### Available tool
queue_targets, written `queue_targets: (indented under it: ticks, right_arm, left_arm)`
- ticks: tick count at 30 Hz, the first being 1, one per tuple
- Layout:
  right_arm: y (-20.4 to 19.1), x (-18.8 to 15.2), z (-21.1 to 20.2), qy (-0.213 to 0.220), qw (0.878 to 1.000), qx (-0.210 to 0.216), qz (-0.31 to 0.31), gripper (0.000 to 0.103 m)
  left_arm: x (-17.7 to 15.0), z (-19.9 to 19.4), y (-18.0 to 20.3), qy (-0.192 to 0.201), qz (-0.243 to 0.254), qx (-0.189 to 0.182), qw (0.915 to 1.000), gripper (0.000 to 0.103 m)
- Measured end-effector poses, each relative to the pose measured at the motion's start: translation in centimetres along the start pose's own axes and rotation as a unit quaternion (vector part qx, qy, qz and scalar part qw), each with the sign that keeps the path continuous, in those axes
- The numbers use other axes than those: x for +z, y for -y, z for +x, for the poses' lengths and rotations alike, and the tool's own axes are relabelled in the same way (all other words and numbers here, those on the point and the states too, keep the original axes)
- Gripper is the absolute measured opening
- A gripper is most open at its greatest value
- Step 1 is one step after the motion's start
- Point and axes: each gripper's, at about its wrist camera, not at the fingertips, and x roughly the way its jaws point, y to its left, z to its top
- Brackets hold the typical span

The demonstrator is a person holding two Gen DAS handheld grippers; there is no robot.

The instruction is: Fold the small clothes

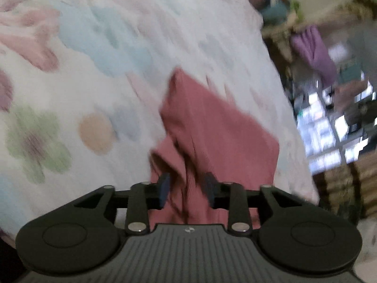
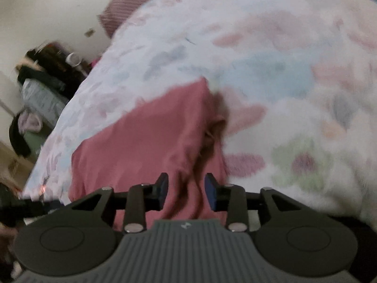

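I have the small dusty-pink ribbed knit garment (image 1: 212, 136) lying rumpled on the bed with the white floral-print cover (image 1: 94, 94), and I judge I am between folds: one crease seems made, and the cloth wants a fresh hold before it goes over again.

My left gripper (image 1: 187, 189) stands released, its blue-padded jaws apart with pink cloth passing between them but, as far as the blur lets me read, not pinched. My right gripper (image 2: 187, 191) is the same: jaws parted over a bunched ridge of the garment, pads clear of it.

Next I would settle each gripper onto a clean edge, close firmly, then carry the near hem across without dragging the cover along.

The left view shows the garment as a narrow, peaked strip running away from me, with cluttered shelves and purple hanging cloth (image 1: 315, 49) beyond the bed's edge. The right view shows a broader flat panel of pink and a shadowed fold along its right side, plus a striped maroon pillow (image 2: 127, 2) at the bed's head.
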Motion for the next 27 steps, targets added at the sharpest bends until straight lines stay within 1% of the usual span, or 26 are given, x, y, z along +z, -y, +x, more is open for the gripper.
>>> queue_targets:
  ticks: [1,3,4,6,7,9,10,11,12,14,16,18,20,22,24,25,27]
  right_arm:
    - [-1.1,0.0,-0.1,0.004,1.0,0.001,-0.024,0.037]
    - [-3.7,-0.3,0.2,0.007,0.997,0.006,-0.077,0.038]
    - [-5.1,-0.4,0.5,0.008,0.995,0.009,-0.102,0.039]
    - [-8.4,-1.2,1.1,0.007,0.987,0.012,-0.163,0.043]
    - [-9.9,-1.8,1.5,0.008,0.982,0.012,-0.19,0.044]
    - [-13.0,-2.7,2.8,0.005,0.971,0.012,-0.24,0.052]
    - [-14.9,-3.6,3.6,0.004,0.962,0.012,-0.271,0.055]
    - [-16.5,-4.6,4.2,0.004,0.955,0.01,-0.297,0.061]
    - [-18.5,-5.9,5.0,0.004,0.944,0.006,-0.33,0.07]
    - [-21.5,-8.2,6.3,0.003,0.922,-0.004,-0.387,0.078]
    - [-24.0,-10.2,7.7,-0.007,0.901,-0.004,-0.433,0.079]
    - [-25.9,-12.1,8.9,-0.021,0.882,0.001,-0.471,0.079]
    - [-27.0,-13.7,9.6,-0.032,0.87,0.009,-0.493,0.079]
    - [-27.7,-14.4,10.2,-0.039,0.865,0.009,-0.501,0.079]
    - [-28.1,-14.6,10.7,-0.038,0.864,-0.003,-0.502,0.079]
    - [-28.1,-14.6,10.7,-0.038,0.866,-0.007,-0.498,0.079]
    - [-28.1,-14.4,11.3,-0.043,0.873,-0.012,-0.486,0.079]
  left_arm:
    - [0.6,-0.1,-0.5,0.007,-0.015,-0.004,0.9999,0.043]
    - [1.8,0.0,-1.1,0.011,-0.032,-0.014,0.9993,0.043]
    - [2.3,0.0,-1.2,0.013,-0.032,-0.017,0.9993,0.048]
    - [3.5,0.5,-0.9,0.013,-0.026,-0.015,0.9995,0.057]
    - [4.2,1.0,-0.7,0.009,-0.02,-0.012,0.9997,0.06]
    - [5.8,1.8,-0.7,-0.005,-0.011,-0.005,0.9999,0.061]
    - [6.6,2.3,-0.7,-0.016,-0.007,-0.006,0.9998,0.063]
    - [7.3,2.8,-0.6,-0.026,-0.006,-0.008,0.9996,0.065]
    - [7.9,3.4,-0.6,-0.033,-0.005,-0.011,0.9994,0.068]
    - [8.8,4.0,-1.1,-0.042,-0.004,-0.017,0.9989,0.071]
    - [9.7,5.0,-1.3,-0.054,-0.004,-0.019,0.9984,0.074]
    - [10.2,6.1,-1.4,-0.067,-0.003,-0.024,0.9974,0.074]
    - [10.5,6.8,-1.5,-0.076,-0.009,-0.025,0.9968,0.075]
    - [10.6,7.3,-1.6,-0.079,-0.014,-0.03,0.9964,0.075]
    - [10.4,7.4,-1.6,-0.077,-0.018,-0.039,0.9961,0.076]
    - [10.3,7.5,-1.6,-0.075,-0.021,-0.046,0.9959,0.08]
    - [10.5,7.9,-1.8,-0.074,-0.029,-0.056,0.9953,0.082]
